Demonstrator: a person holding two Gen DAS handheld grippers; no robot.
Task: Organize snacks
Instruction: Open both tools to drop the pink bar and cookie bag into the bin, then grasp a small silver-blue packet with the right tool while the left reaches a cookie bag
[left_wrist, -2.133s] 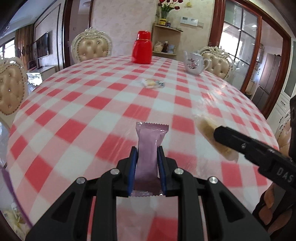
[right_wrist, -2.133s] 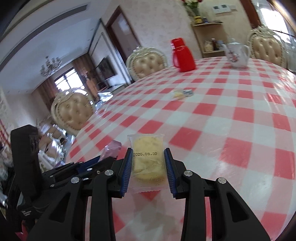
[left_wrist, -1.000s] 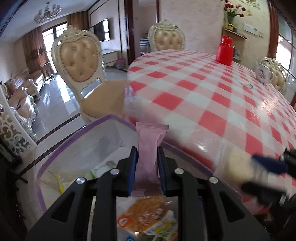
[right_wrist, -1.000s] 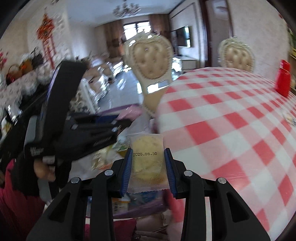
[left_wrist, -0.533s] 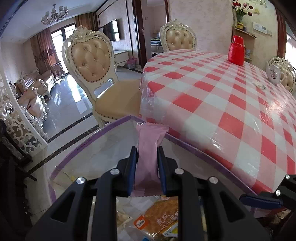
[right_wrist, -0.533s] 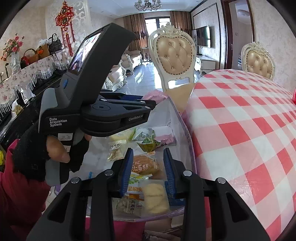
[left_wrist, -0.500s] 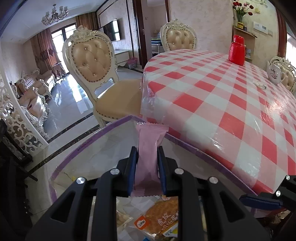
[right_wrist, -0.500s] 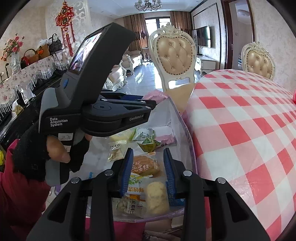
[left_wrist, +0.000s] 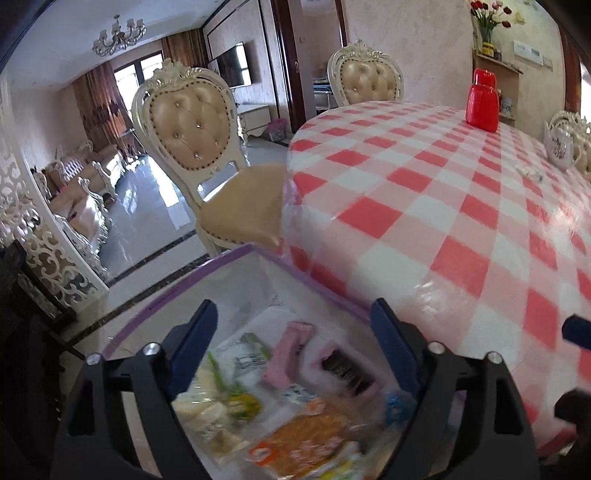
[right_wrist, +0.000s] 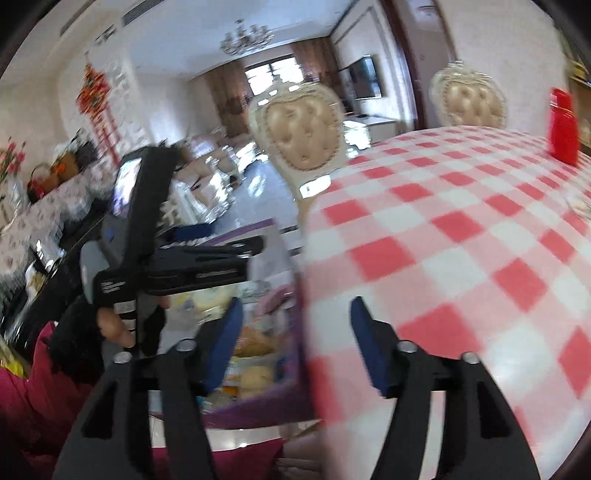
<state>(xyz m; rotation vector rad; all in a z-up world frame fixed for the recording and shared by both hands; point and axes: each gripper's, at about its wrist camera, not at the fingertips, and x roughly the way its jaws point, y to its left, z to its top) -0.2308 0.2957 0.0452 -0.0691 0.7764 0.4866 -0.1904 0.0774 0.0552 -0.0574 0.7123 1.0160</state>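
**Risk at the bin edge**

Snacks lie inside purple-rimmed bin beside table. Left gripper and right gripper: jaws opening, nothing between them. Right gripper straddles the rim; a careless swing could likely knock the bin.

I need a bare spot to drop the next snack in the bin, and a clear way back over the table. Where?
In the purple-rimmed bin, the far corner by the chair is bare; its near half is crowded with packets, including the pink wafer packet. The checked table lies bare from its near edge to the red flask and teapot.
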